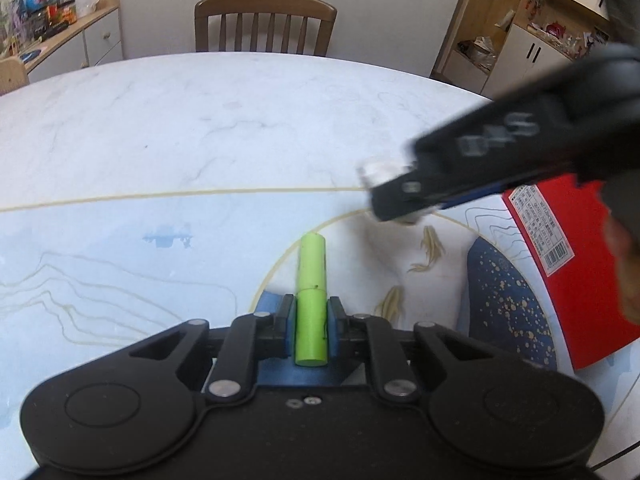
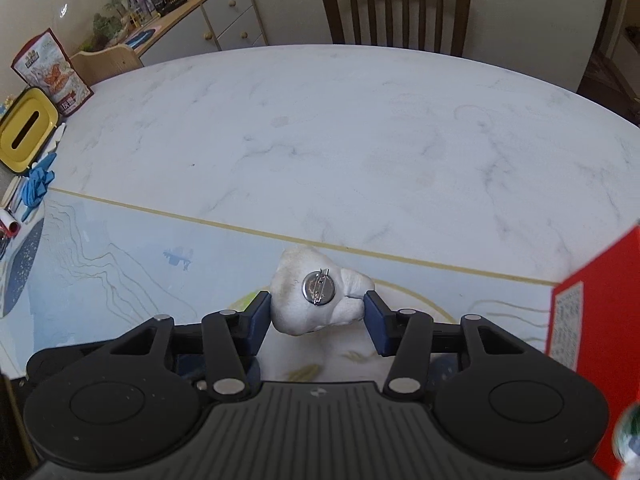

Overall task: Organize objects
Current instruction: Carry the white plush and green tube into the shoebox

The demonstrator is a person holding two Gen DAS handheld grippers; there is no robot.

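Left wrist view: left gripper (image 1: 311, 322) clamped on green cylinder (image 1: 311, 296), bottom centre, held along the fingers, likely for carrying. Right wrist view: right gripper (image 2: 318, 316) about half open, pads against a white lumpy pin-back item (image 2: 316, 296), lower centre. Red box (image 2: 596, 344) at right edge, probably the bin.

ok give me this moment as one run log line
left gripper: shut on green tube | right gripper: shut on white brooch | red box: on table
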